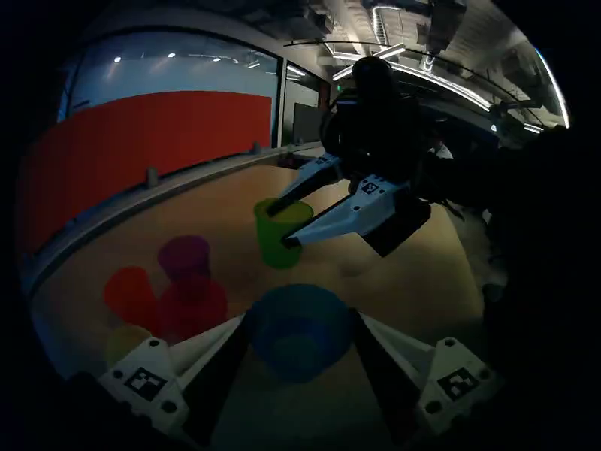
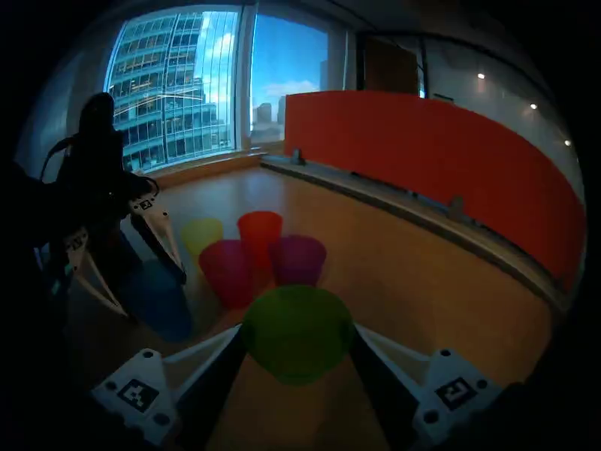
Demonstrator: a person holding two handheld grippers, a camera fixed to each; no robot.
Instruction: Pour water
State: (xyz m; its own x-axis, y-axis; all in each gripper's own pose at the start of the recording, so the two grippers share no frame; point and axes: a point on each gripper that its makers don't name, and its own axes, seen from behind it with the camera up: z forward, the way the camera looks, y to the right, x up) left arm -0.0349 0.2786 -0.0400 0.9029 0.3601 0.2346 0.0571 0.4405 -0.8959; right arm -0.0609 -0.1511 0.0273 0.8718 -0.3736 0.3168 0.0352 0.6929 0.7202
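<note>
Wooden tabletop (image 2: 421,293) runs beneath both claws. The left gripper (image 1: 300,319), half-closed, clamps a blue cup (image 1: 300,342), and the right gripper (image 2: 297,329) likewise clamps a green cup (image 2: 297,347).

On the tan wooden tabletop (image 2: 421,278), four translucent plastic cups huddle: orange-red cup (image 2: 260,229) at twelve o'clock, purple cup (image 2: 298,259) at three, crimson cup (image 2: 227,272) at seven, yellow cup (image 2: 200,234) at ten. Beyond, a long red partition panel (image 2: 436,150) stands at two o'clock and a tall glass window (image 2: 173,83) at eleven.
</note>
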